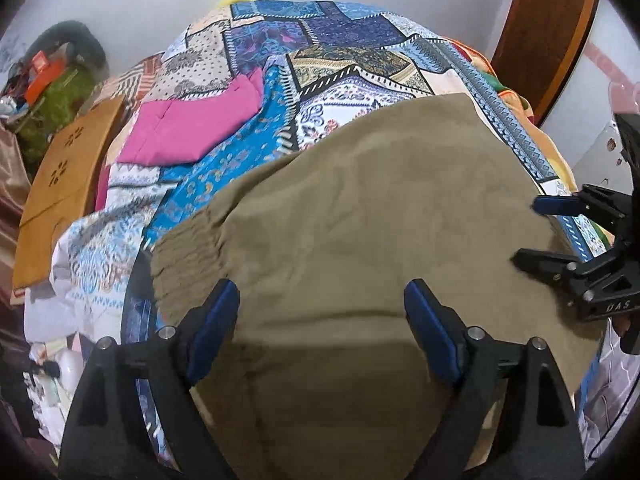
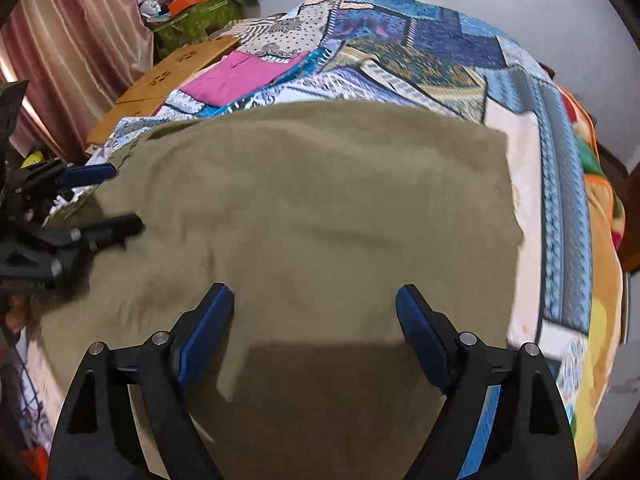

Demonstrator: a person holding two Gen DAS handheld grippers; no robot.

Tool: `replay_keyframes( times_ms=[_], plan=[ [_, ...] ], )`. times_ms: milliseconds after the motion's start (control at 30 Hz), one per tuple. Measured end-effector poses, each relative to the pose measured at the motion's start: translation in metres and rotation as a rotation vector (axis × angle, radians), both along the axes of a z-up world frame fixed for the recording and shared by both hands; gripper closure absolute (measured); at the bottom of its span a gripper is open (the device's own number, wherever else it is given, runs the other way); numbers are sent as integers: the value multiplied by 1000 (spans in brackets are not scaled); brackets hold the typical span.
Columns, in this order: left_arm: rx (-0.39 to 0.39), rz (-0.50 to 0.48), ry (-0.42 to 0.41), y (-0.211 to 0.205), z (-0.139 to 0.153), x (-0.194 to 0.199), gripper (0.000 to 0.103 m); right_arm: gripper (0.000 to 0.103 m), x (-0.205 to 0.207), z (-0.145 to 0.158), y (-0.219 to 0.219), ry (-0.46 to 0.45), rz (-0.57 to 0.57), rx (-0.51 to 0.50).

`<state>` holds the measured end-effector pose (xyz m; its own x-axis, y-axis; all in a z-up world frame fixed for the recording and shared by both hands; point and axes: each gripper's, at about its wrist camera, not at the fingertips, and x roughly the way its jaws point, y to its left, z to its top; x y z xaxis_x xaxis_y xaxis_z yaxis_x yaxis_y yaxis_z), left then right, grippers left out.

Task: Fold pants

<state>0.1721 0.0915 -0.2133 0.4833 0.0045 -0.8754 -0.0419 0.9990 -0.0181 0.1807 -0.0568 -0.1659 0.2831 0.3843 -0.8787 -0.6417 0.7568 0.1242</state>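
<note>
Olive-brown pants [image 1: 360,200] lie folded and flat on a patchwork bedspread [image 1: 340,52]; their gathered elastic waistband [image 1: 184,252] is at the left. My left gripper [image 1: 322,286] hovers over the near part of the cloth, open, with nothing between its blue pads. My right gripper [image 2: 314,289] is also open above the pants [image 2: 320,200], nothing pinched in it. Each gripper shows in the other's view: the right gripper [image 1: 527,231] at the pants' right edge, the left gripper [image 2: 127,196] at their left edge, both with jaws apart.
A folded pink cloth [image 1: 192,128] lies on the bed beyond the pants, to the left. A wooden board [image 1: 60,184] leans at the bed's left side, with a cluttered green heap [image 1: 60,96] behind it. An orange blanket [image 2: 600,240] hangs on the right edge.
</note>
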Motion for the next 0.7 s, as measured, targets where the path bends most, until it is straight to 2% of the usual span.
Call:
replay_keyframes(
  times_ms=[100, 333, 433, 533, 700],
  plan=[
    [37, 20, -6, 3, 2, -20, 15, 21, -13, 2, -19, -16, -19, 2],
    [64, 106, -24, 22, 5, -56, 15, 21, -35, 4, -53, -14, -108, 19],
    [37, 124, -27, 30, 6, -70, 14, 21, -44, 6, -59, -36, -115, -1],
    [-23, 157, -33, 37, 5, -82, 14, 21, -54, 6, -67, -55, -130, -12],
    [-74, 191, -36, 43, 7, -93, 14, 20, -68, 4, -91, -40, -201, 51]
  ],
)
